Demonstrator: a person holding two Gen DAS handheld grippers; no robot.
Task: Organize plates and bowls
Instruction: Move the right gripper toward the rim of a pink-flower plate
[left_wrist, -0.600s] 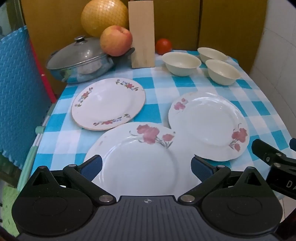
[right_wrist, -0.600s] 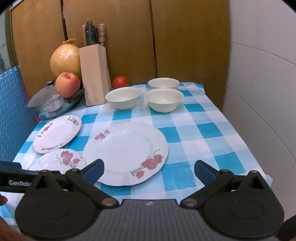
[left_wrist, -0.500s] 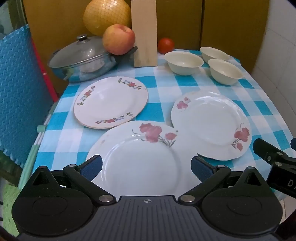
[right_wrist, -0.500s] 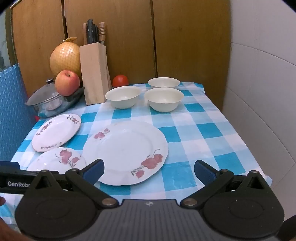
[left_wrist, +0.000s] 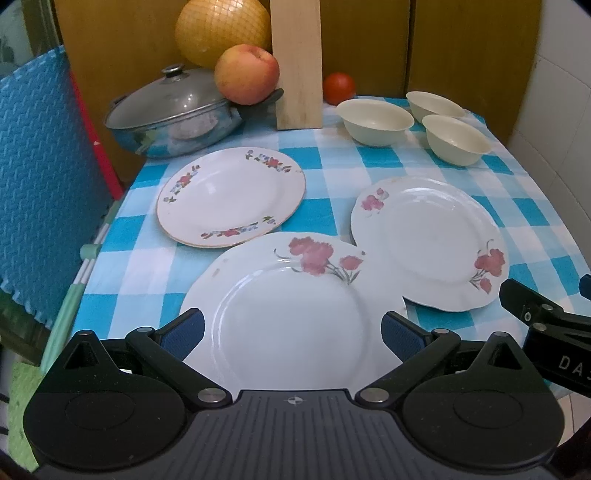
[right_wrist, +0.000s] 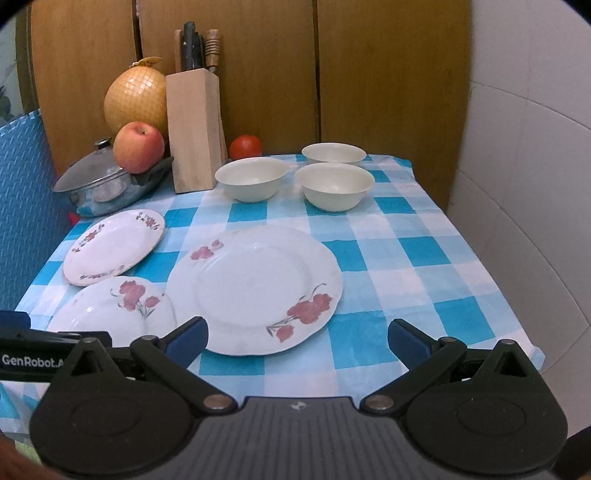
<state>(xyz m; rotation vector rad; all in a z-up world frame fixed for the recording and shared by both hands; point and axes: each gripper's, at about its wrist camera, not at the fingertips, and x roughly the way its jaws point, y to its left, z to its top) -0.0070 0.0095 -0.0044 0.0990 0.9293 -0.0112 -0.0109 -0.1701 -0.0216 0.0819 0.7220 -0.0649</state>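
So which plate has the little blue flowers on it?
The small plate nearest the pot. Its rim has tiny red and blue flowers and a thin golden edge; the other two plates only have big pink flowers.

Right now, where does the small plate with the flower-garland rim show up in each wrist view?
Left wrist view: the garland-rim plate lies left of centre, beyond the near red-flower plate.
Right wrist view: the same plate sits at the left edge of the cloth, mid-height.
Shared landmark: the lidded steel pot stands just behind it in both.
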